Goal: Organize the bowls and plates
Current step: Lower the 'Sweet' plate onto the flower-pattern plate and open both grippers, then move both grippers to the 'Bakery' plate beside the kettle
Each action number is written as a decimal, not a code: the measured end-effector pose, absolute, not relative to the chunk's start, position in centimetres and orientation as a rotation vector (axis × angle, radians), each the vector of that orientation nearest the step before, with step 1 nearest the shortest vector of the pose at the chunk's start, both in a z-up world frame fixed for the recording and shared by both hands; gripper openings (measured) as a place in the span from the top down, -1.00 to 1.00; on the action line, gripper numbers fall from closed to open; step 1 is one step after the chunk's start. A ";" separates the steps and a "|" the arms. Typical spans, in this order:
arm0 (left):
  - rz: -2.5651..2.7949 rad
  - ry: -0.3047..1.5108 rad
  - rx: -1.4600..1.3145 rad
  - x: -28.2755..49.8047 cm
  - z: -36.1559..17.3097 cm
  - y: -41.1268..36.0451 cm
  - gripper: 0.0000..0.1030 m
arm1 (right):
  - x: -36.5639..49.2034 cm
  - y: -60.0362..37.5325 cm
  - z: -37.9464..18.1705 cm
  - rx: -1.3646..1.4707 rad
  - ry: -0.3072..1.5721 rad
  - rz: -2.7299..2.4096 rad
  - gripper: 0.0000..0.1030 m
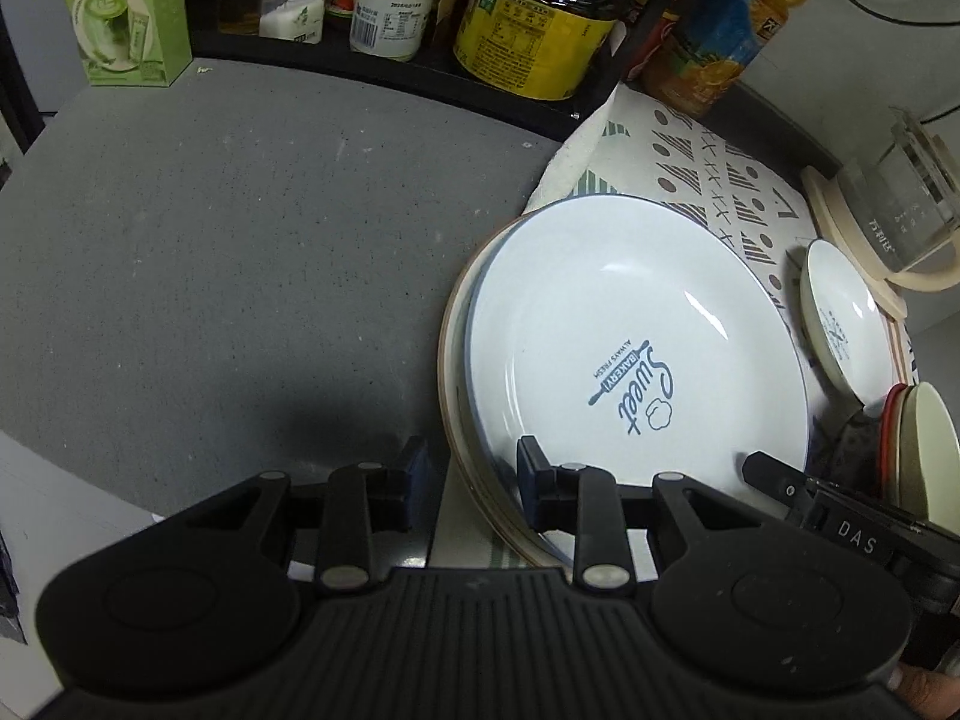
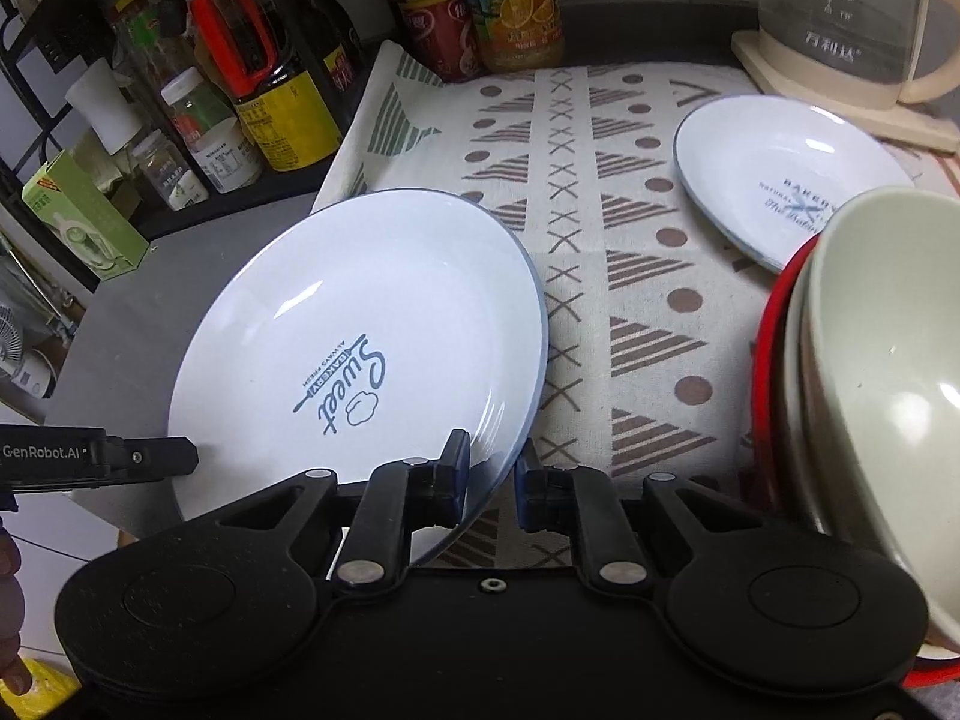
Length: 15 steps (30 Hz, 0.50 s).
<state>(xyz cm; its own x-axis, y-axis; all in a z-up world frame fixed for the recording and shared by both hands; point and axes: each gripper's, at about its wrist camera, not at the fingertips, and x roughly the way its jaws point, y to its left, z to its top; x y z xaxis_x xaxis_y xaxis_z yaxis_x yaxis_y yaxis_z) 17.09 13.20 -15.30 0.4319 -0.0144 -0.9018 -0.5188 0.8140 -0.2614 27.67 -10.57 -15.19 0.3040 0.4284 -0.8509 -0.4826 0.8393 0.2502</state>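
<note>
Fingers of the right gripper [image 2: 491, 480] straddle the near rim of the white Sweet Bakery plate [image 2: 360, 348], narrow but not visibly pinching. The left gripper [image 1: 471, 489] stands open about the stacked rims at its edge (tan-rimmed plate [image 1: 450, 360] beneath). The plate tilts, lettering running toward 1 o'clock. Patterned cloth [image 2: 600, 240] covers the grey counter [image 1: 240, 240]; smaller bakery plate [image 2: 780, 180] at 2 o'clock, nested bowls [image 2: 870, 360] at 3, condiment bottles [image 2: 270, 90] at 11.

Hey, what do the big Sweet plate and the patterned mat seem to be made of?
Sweet plate: likely glazed ceramic or porcelain, given its glossy white surface with sharp highlights, printed blue logo and thin blue rim.
Patterned mat: looks like woven fabric, matte, with a printed geometric pattern and a folded edge.
</note>
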 end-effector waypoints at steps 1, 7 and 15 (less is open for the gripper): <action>0.335 1.099 -0.563 17.2 -15.4 13.4 0.44 | 27.7 -10.5 -15.2 -0.060 1.113 0.601 0.68; 0.337 1.077 -0.541 18.0 -14.2 14.2 0.44 | 28.4 -10.7 -13.1 -0.036 1.070 0.623 0.59; 0.307 1.016 -0.508 21.1 -12.0 14.6 0.14 | 30.5 -10.9 -10.9 0.015 1.010 0.583 0.12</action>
